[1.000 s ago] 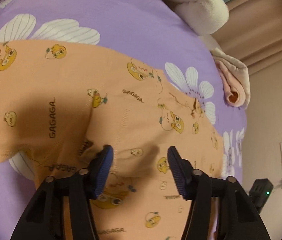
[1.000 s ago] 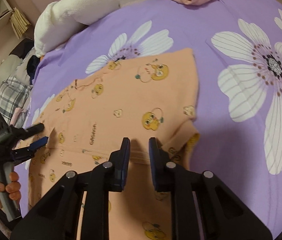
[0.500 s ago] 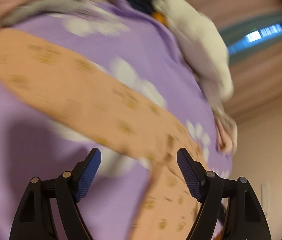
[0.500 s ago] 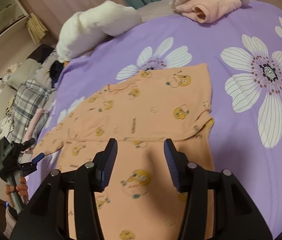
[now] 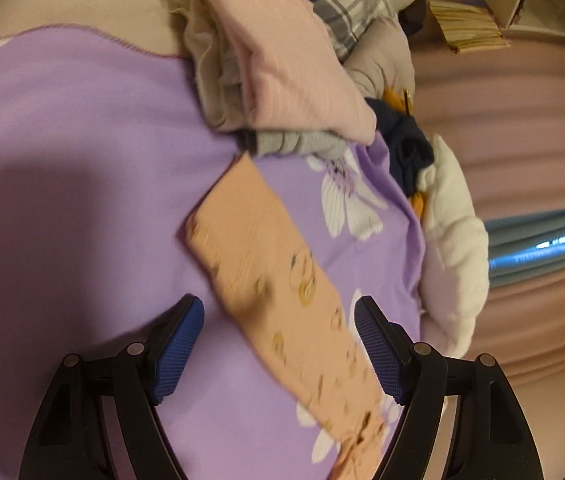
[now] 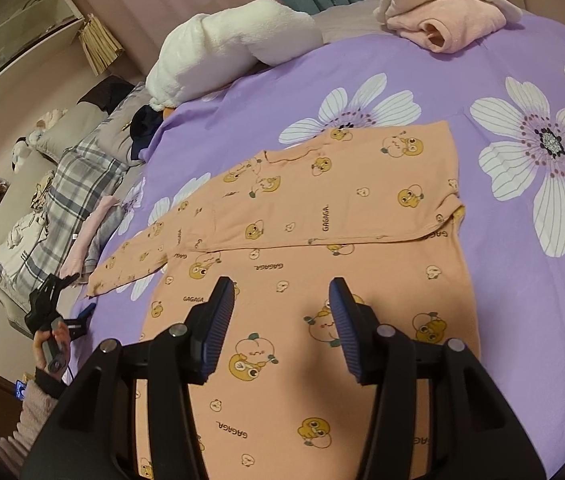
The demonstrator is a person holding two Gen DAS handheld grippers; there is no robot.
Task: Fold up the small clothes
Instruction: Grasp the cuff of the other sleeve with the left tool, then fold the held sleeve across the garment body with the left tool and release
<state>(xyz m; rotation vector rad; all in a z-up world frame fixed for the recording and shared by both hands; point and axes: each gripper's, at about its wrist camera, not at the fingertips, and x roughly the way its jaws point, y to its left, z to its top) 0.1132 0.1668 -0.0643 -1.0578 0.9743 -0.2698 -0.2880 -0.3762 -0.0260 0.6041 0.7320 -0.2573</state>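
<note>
While the orange printed shirt lies on the purple floral bedsheet, left gripper and right gripper hover spread, holding nothing.

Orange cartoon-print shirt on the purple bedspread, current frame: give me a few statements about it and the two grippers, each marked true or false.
1. The orange shirt has one sleeve folded across its front. True.
2. The right gripper is shut on the shirt. False: its jaws stand open above the fabric, holding nothing.
3. The left gripper is open, with the outstretched sleeve lying between its fingers. True.
4. The folded pink garment lies on top of the shirt. False: it sits apart, near the far edge of the purple bedspread.
5. The white plush pillow rests at the bedspread's far edge. True.
</note>
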